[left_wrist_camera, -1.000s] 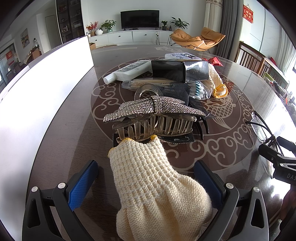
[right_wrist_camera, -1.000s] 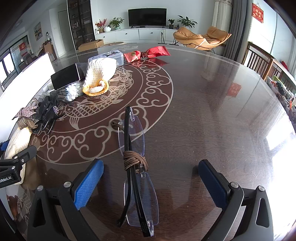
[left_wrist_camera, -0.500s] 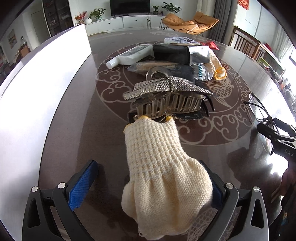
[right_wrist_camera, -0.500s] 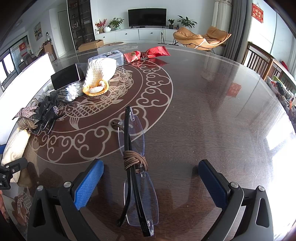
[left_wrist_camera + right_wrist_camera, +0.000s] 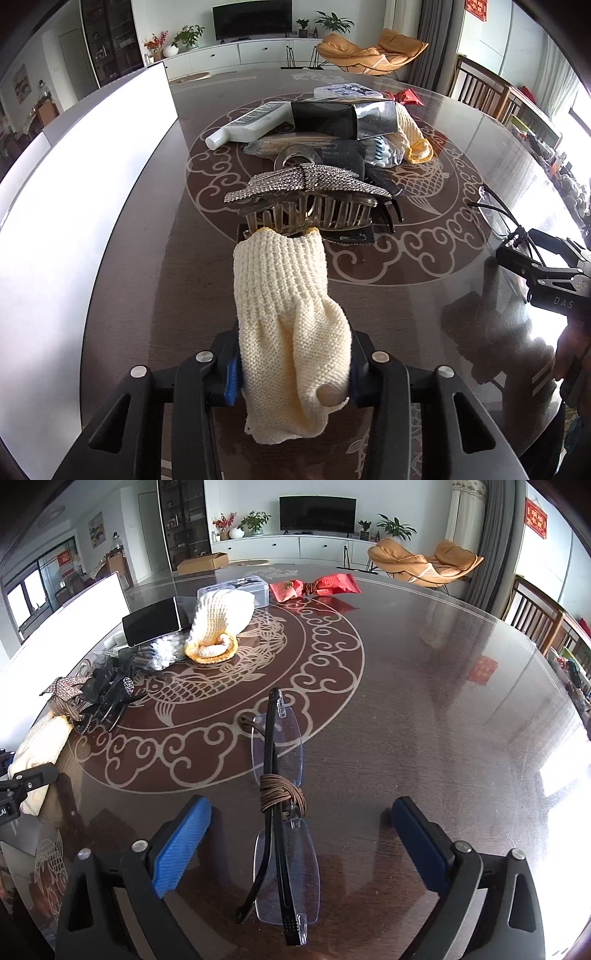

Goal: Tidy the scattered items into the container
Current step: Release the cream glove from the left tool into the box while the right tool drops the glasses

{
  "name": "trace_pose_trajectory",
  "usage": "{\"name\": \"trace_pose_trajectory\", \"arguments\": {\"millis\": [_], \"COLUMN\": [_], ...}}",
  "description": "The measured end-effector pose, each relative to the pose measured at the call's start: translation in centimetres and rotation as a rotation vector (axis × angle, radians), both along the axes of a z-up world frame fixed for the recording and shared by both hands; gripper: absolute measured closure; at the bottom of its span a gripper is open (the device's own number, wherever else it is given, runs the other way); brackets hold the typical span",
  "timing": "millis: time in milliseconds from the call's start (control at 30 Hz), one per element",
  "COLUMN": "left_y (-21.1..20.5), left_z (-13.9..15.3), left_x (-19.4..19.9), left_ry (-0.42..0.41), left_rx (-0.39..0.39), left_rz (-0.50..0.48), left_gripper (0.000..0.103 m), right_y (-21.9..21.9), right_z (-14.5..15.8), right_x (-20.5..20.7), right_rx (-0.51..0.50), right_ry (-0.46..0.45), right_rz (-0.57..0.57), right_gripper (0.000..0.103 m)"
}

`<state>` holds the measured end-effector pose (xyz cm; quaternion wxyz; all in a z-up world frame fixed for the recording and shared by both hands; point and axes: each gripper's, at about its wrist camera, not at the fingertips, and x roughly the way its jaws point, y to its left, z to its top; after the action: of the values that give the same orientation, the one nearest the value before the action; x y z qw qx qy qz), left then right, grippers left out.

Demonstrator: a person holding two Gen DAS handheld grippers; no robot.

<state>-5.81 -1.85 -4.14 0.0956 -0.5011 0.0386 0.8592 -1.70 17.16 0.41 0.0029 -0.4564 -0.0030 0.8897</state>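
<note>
Our left claw [image 5: 293, 373] has just been closing, and now it pinches the cream knit glove [image 5: 288, 314] between its two blue pads. The glove sticks out ahead of the claw and lies on the dark bench [image 5: 147, 277]. Its yellow-edged cuff is at the far end, right up against the sparkly hair clip [image 5: 306, 199]. Past the clip, farther from the claw, we see a pile: a white bottle [image 5: 247, 123], a shiny black box [image 5: 336, 118] and a second knit glove [image 5: 412, 138]. The big white container [image 5: 85, 177] stands to the left of the claw, along the edge of the bench.

Our right claw [image 5: 301, 840] is spread wide, though its jaws have just been closing a little. The folded glasses [image 5: 280, 805] lie on the bench between the two blue pads, and the pads do not touch them. A brown cord [image 5: 282, 799] is wrapped around the middle of the glasses. The glasses point straight away from the claw. Far ahead and a bit to the left of this claw lie the red packets [image 5: 314, 587].
</note>
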Motion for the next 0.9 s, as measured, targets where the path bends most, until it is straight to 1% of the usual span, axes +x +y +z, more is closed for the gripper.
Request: {"name": "trace_pose_trajectory", "arguments": {"millis": [33, 67, 100, 133, 167, 267, 367, 433, 533, 600, 667, 767, 900], "left_y": [-0.1, -0.2, -0.3, -0.4, -0.5, -1.2, -2.0, -2.2, -1.9, -2.0, -2.2, -3.5, -7.7], "left_z": [0.0, 0.1, 0.1, 0.1, 0.2, 0.6, 1.8, 2.3, 2.6, 3.4, 4.6, 7.3, 11.3], "left_x": [0.0, -0.1, -0.1, 0.0, 0.1, 1.0, 2.3, 2.8, 3.0, 3.3, 3.4, 3.4, 3.2], "left_ry": [-0.005, -0.010, -0.014, -0.018, -0.022, -0.022, 0.002, 0.001, -0.002, 0.007, 0.025, 0.071, 0.140], "left_rx": [0.010, 0.020, 0.030, 0.041, 0.056, 0.124, 0.174, 0.194, 0.209, 0.225, 0.234, 0.248, 0.286], "left_rz": [-0.002, -0.004, -0.002, 0.001, 0.004, 0.008, 0.012, 0.008, 0.000, -0.002, -0.004, 0.006, 0.058], "left_gripper": [0.063, 0.063, 0.063, 0.063, 0.063, 0.064, 0.065, 0.065, 0.065, 0.065, 0.065, 0.065, 0.065], "right_y": [0.0, 0.2, 0.4, 0.7, 1.1, 2.1, 1.8, 0.6, -1.7, -3.4, -4.9, -7.2, -11.8], "right_z": [0.3, 0.5, 0.7, 0.8, 0.9, 1.5, 3.5, 4.2, 4.3, 4.7, 5.5, 7.1, 10.4], "right_x": [0.1, 0.0, -0.1, -0.4, -0.5, -0.2, 1.8, 2.7, 3.2, 3.3, 3.4, 2.8, 1.1], "right_rx": [0.001, 0.000, -0.008, -0.024, -0.050, -0.148, -0.204, -0.213, -0.251, -0.255, -0.263, -0.276, -0.292], "right_ry": [0.012, 0.016, 0.010, 0.000, -0.009, -0.030, 0.011, 0.017, 0.005, 0.009, 0.015, 0.029, 0.066], "right_rz": [0.010, 0.014, 0.014, 0.011, 0.008, -0.004, 0.005, 0.031, 0.080, 0.116, 0.145, 0.193, 0.287], "right_gripper": [0.038, 0.064, 0.073, 0.085, 0.088, 0.089, 0.089, 0.089, 0.089, 0.089, 0.089, 0.089, 0.089]}}
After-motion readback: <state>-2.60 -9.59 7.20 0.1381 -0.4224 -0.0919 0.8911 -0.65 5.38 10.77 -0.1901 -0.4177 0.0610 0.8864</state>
